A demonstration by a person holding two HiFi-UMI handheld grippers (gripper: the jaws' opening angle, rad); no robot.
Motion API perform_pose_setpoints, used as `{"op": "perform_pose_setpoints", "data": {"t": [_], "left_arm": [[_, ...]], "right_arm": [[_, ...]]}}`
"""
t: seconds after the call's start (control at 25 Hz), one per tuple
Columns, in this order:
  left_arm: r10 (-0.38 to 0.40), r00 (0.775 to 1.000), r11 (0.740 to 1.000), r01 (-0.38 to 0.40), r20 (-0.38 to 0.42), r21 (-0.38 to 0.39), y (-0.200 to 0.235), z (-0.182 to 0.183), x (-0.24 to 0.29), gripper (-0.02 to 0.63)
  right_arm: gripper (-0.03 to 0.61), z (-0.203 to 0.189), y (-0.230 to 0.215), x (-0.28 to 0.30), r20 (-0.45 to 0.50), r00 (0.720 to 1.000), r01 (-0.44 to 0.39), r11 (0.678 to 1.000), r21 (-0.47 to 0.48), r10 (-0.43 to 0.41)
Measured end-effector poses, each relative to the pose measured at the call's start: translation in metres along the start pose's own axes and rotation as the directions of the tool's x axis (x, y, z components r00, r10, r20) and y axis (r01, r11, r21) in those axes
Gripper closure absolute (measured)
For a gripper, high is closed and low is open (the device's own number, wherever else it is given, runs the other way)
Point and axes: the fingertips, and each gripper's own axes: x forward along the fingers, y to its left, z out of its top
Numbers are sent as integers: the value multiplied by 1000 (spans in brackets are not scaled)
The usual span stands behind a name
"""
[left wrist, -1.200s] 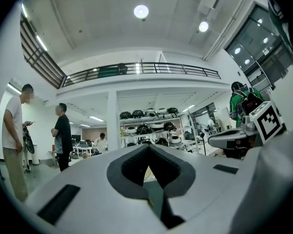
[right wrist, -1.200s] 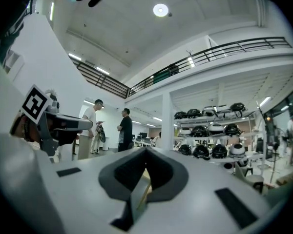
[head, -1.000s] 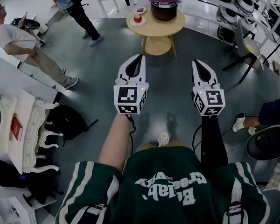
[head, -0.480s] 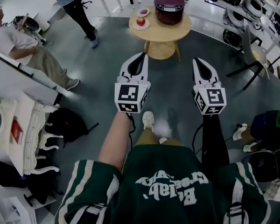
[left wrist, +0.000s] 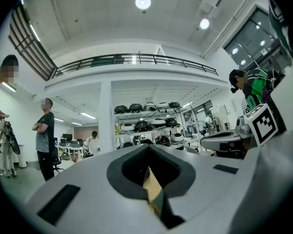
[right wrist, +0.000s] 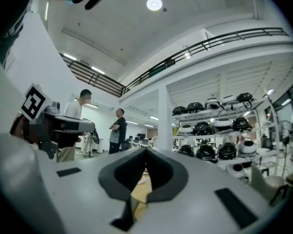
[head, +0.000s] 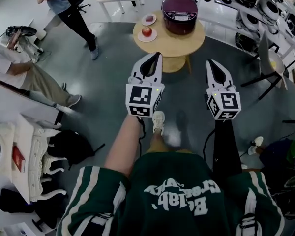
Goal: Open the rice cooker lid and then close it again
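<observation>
Approach step: rice cooker (head: 179, 14) with lid (head: 180, 5) down sits on round bench (head: 168, 42) at upper centre of head view, well apart from left tongs (head: 153, 56) and right tongs (head: 212, 63), both pinched together and empty; next move likely calls for walking closer and reaching the lid.

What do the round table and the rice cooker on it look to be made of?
Round table: probably wood or wood laminate, matte, with an even pale tan top and a matching base. Rice cooker: likely glossy plastic, dark maroon with a sheen on the lid; could be metal.
</observation>
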Motion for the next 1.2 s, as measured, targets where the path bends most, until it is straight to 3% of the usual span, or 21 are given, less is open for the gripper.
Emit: {"op": "perform_pose_setpoints", "data": {"t": [0.56,0.88,1.2], "left_arm": [[-139,990,990,138,-1,-33,108,-8,184,618],[-166,986,983,166,6,-76,148,-16,248,618],[-213,977,972,213,4,-101,161,-33,298,618]], "right_arm": [[572,2,-45,188,-32,993,112,994,-4,-112],[572,2,-63,254,-45,986,161,987,-12,-161],[572,-8,-80,300,-59,978,198,980,-15,-198]]}}
